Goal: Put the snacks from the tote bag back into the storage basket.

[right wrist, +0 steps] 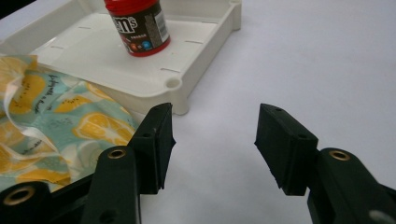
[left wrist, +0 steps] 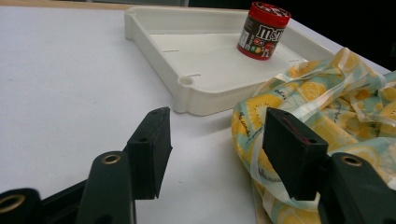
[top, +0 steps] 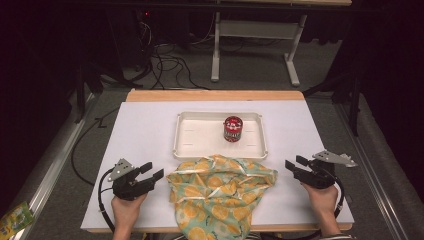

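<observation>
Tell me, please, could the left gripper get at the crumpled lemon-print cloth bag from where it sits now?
Probably yes. The left gripper has open jaws with nothing between them, and the lemon-print cloth bag lies right beside it on the white table, nothing in between.

Soft printed cloth (top: 220, 192), smooth matt white plastic tray (top: 187, 150), glossy red jar (top: 232, 128), matt black grippers

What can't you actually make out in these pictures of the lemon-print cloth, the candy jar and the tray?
- Lemon-print cloth: its near end is cut off by the high view's bottom edge.
- Whatever lies under the cloth: hidden by its folds.
- Candy jar: its lid is cut off by the right gripper view's top edge; the small label print is too small in the high view.
- Tray: its near rim is partly covered by cloth in the high view.
</observation>
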Available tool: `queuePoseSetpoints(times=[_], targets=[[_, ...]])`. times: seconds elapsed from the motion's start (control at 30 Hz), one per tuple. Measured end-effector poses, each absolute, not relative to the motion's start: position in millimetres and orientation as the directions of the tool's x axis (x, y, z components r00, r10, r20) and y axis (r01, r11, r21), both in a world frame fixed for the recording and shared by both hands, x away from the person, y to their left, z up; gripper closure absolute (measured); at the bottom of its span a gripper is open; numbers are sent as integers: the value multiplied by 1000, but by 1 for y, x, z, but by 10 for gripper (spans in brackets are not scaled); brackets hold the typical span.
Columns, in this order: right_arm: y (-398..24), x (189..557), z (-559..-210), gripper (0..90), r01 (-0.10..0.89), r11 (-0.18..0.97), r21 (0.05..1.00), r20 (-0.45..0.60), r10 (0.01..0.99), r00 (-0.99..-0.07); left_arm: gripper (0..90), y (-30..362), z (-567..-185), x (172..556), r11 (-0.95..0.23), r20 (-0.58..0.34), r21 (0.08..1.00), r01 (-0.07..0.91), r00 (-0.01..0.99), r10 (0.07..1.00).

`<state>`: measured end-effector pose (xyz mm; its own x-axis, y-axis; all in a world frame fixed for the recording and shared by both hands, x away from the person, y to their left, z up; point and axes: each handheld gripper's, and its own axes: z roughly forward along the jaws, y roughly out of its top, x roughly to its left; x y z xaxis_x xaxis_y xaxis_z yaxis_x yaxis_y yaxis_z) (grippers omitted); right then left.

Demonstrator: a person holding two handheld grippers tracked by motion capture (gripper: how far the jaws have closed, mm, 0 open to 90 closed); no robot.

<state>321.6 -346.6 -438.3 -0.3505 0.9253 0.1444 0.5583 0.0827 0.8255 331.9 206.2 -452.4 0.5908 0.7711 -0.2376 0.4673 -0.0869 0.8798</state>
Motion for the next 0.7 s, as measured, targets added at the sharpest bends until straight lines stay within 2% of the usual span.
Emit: queuePoseSetpoints(times=[0.7], targets=[[-366,324,-463,472,580,25,814,147,958,-248,414,216,-468,355,-82,-208,830,551,442,873]])
